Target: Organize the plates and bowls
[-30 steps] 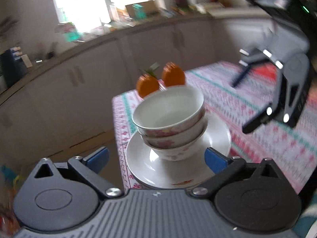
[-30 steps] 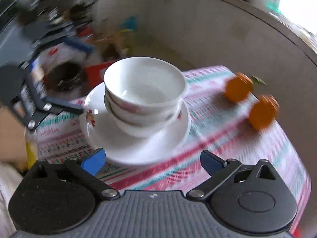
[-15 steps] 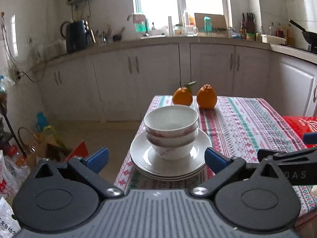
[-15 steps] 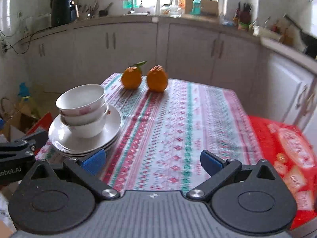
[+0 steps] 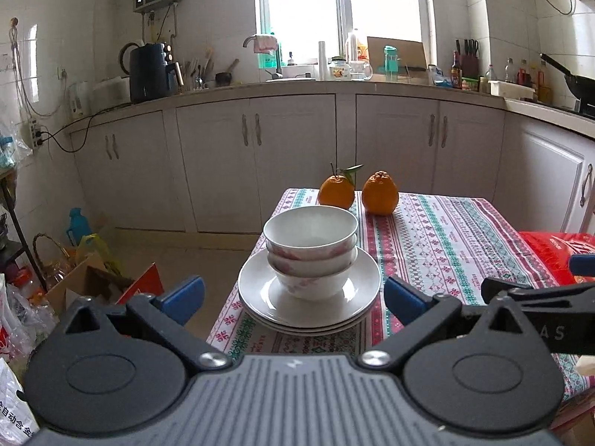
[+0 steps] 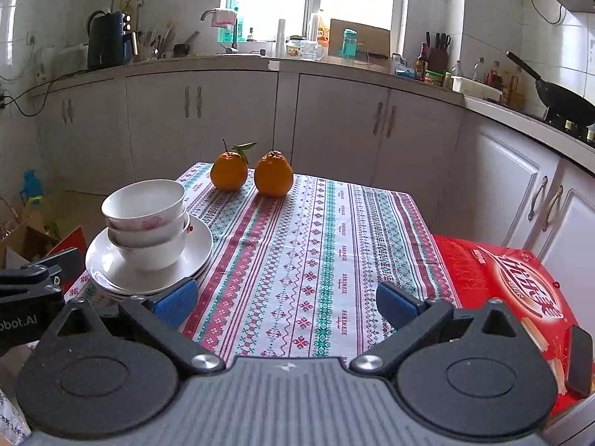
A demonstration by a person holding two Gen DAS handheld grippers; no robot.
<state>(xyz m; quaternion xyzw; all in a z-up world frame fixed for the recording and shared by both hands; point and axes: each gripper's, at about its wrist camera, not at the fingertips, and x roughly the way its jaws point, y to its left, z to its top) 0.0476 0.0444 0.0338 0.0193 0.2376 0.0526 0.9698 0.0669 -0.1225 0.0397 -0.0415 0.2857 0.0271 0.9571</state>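
Note:
Three white bowls [image 5: 310, 249] with pink flowers are nested and stand on a stack of white plates [image 5: 256, 290] near the table's front left corner. The bowls [image 6: 147, 219] and plates [image 6: 100, 264] also show in the right wrist view. My left gripper [image 5: 293, 295] is open and empty, just in front of the plates. My right gripper [image 6: 286, 303] is open and empty over the patterned tablecloth [image 6: 316, 252], to the right of the stack.
Two oranges [image 5: 359, 191] sit at the table's far edge. A red package [image 6: 513, 293] lies at the table's right side. Boxes and bags [image 5: 74, 282] stand on the floor to the left. Kitchen cabinets [image 5: 297, 160] run behind the table.
Both grippers swung from blurred, tilted views to level and steady, facing the table. In the last half second they barely moved. The bowls and plates stayed put.

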